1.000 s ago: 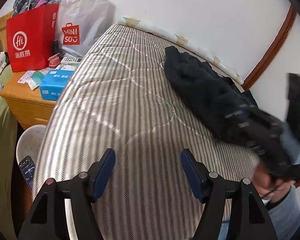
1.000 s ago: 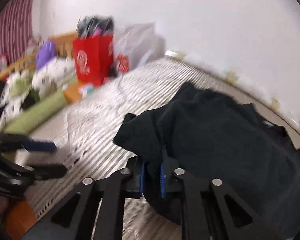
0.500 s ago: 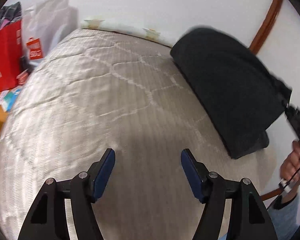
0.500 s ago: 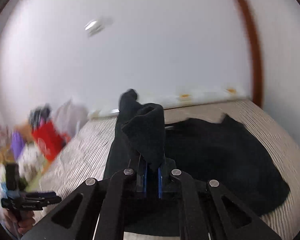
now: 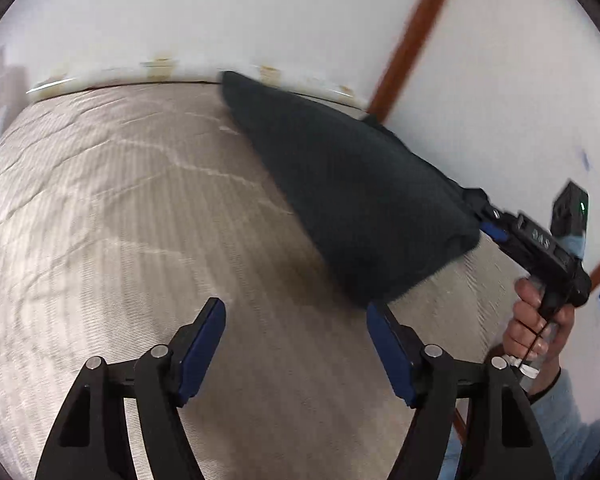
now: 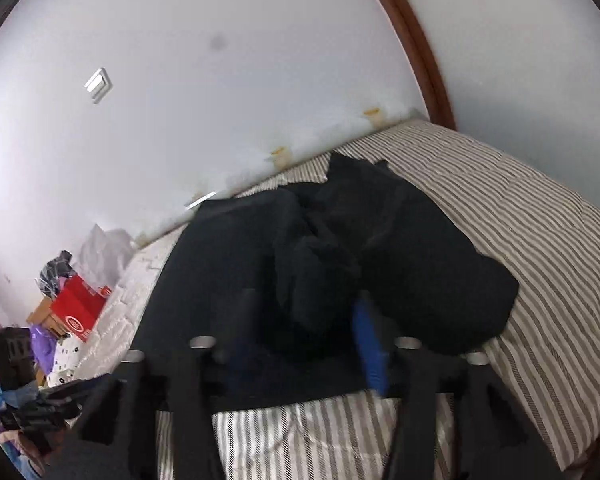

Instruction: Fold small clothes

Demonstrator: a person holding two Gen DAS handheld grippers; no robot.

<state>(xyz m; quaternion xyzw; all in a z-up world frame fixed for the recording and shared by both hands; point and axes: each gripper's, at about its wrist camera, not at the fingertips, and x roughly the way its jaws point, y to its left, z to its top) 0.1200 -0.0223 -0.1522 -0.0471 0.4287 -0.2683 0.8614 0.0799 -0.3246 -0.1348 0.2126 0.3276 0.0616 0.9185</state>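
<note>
Your dark garment (image 5: 352, 196) lies on the striped bed (image 5: 132, 216), over toward the wall side, and from the right wrist view it sits bunched with a thick hump (image 6: 316, 276) of cloth piled in the middle. It reads as soft, limp knit with a fair bit of bulk, so I judge it drapes and sags from wherever you lift it, and no edge stays straight on its own. Your left hand-held gripper (image 5: 296, 346) hangs above bare bed with its jaws wide apart and nothing between them, just short of the garment's near corner. Your right hand-held gripper (image 6: 304, 344) is at the garment's edge: the right wrist view is blurred, but its blue pads stand apart with cloth bulging in the gap, so it looks spread rather than clamped, though in the left wrist view the cloth runs right up to its tip (image 5: 488, 216) and I cannot tell if a pinch remains. For a clean hold, I'd take a single layer at a hem corner, not the hump, since a thick wad can slide out of the pads. As for containers, a red bag (image 6: 80, 312) stands at the far end beside the bed with dark stuff poking from its top, and a pale plastic bag (image 6: 104, 252) sits behind it; what either holds is too small to tell.
</note>
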